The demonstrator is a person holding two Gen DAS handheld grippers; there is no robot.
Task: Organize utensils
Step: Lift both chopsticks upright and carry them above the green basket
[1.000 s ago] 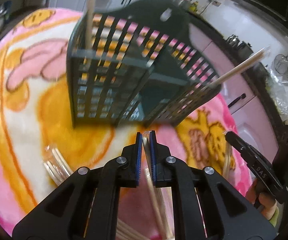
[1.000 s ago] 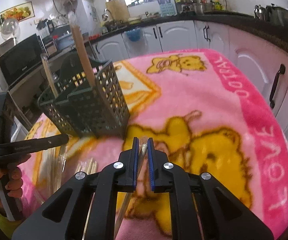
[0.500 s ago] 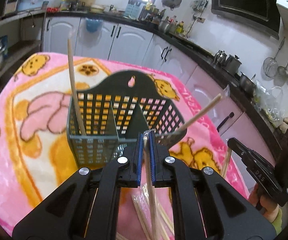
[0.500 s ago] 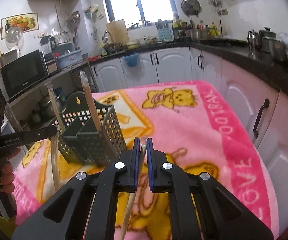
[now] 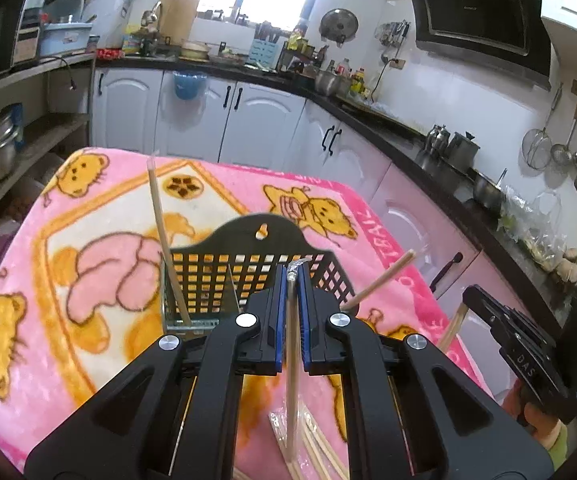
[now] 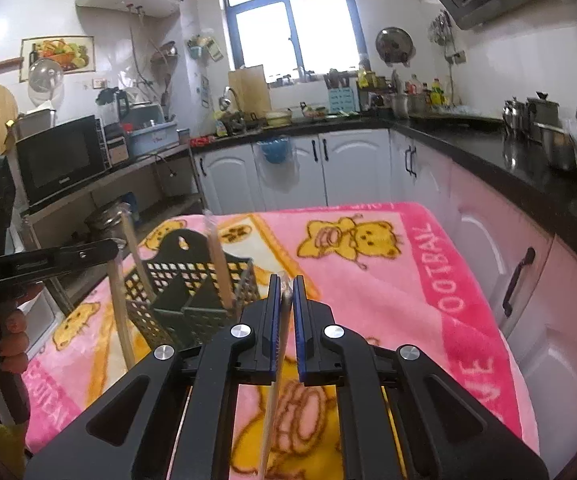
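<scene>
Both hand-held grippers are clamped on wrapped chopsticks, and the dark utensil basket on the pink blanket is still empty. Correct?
Not quite. The basket is not empty: the left wrist view shows two chopsticks standing in it. Both hand-held grippers, left and right, do clamp wrapped chopsticks.

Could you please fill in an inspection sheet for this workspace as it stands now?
Surface: pink fleece blanket with yellow bear prints, covering the table.
Job's things: dark green slotted plastic utensil caddy upright, two wrapped wooden chopsticks leaning in it; more wrapped chopsticks lying loose on the blanket.
Clutter: nothing seen on the blanket besides these.
Grippers: left gripper shut on one wrapped chopstick; right gripper shut on another wrapped chopstick.
Cables: black cord hanging off the left shelf.
Surroundings: kitchen with white cabinets, black microwave, window.
</scene>
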